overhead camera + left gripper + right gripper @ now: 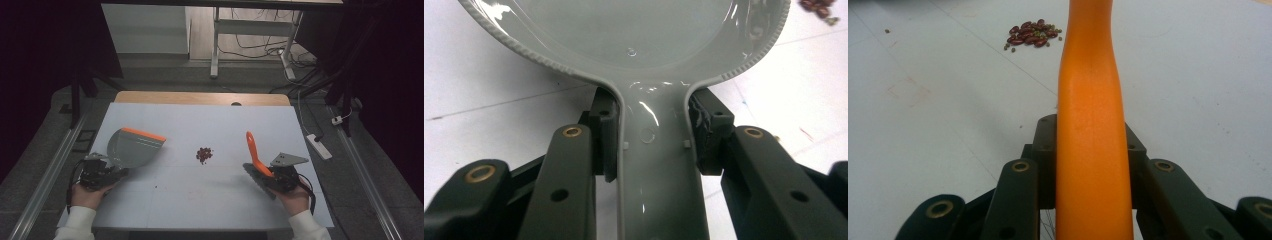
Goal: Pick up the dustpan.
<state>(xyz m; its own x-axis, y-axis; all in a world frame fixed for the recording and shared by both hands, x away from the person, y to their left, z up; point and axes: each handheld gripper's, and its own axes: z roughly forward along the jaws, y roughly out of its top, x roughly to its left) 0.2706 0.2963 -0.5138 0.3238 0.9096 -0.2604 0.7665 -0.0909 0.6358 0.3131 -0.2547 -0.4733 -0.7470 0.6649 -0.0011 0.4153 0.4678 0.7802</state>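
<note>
1. High view: the left gripper (pixel 100 170) clamps the handle of a grey dustpan (pixel 132 146) with an orange lip, whose pan reaches ahead and to the right of that gripper. The right gripper (pixel 280 175) grips a brush (pixel 253 152) by its orange handle. A small pile of beans (pixel 204 154) lies on the white table (pixel 200 200) between both grippers, apart from each.
2. Left gripper view: the jaws press on both sides of the dustpan's (pixel 634 30) handle; beans (pixel 819 7) lie beyond, at upper right.
3. Right gripper view: the jaws are closed on the brush's orange handle (pixel 1090 125); the beans (pixel 1033 35) sit ahead, slightly left.
</note>
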